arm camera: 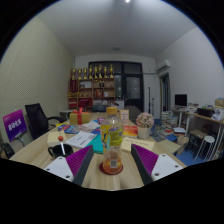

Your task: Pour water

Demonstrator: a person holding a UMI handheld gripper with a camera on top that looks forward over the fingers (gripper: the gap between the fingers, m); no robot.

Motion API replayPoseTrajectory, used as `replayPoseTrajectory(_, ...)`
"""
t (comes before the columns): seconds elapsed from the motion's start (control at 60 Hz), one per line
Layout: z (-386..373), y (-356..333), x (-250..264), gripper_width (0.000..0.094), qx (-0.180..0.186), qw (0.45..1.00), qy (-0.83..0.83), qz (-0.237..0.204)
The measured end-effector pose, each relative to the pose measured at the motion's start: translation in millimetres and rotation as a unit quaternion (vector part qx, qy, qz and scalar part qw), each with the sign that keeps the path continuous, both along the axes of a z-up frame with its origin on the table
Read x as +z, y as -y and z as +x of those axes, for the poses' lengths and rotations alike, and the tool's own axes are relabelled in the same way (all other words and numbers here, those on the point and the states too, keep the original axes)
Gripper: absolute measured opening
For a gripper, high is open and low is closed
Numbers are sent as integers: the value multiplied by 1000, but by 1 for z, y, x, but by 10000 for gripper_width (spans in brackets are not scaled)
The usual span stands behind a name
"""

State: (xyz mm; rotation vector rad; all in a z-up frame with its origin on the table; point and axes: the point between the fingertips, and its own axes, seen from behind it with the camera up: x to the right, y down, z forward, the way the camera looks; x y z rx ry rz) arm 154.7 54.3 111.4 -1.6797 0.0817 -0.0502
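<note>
A clear glass [111,158] stands on a round red coaster [111,169] on the wooden table [112,182]. It looks to hold a little orange-tinted liquid. Right behind the glass stands an upright bottle [112,127] with a yellow label and a pale cap. My gripper [112,150] is open, its purple pads [78,162] spread wide to either side. The glass and coaster sit between the fingers with clear gaps on both sides, and the bottle is just beyond the fingertips. Nothing is held.
A black mug [60,150] and a teal object [97,145] lie left of the bottle, and a potted flower [145,121] is to its right. Papers and small items clutter the far table. A purple-lit monitor [14,124], an office chair [40,118] and a shelf [90,88] stand beyond.
</note>
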Motion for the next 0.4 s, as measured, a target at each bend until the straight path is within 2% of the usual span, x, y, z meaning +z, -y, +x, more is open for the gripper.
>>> replayPoseTrajectory(0.15, -8, 78, 22, 842, -16, 1000, 16, -1)
replayPoseTrajectory(0.25, -5, 129, 38, 843, -15, 1000, 15, 8)
replayPoseTrajectory(0.4, -15, 192, 42, 841, -22, 1000, 3, 11)
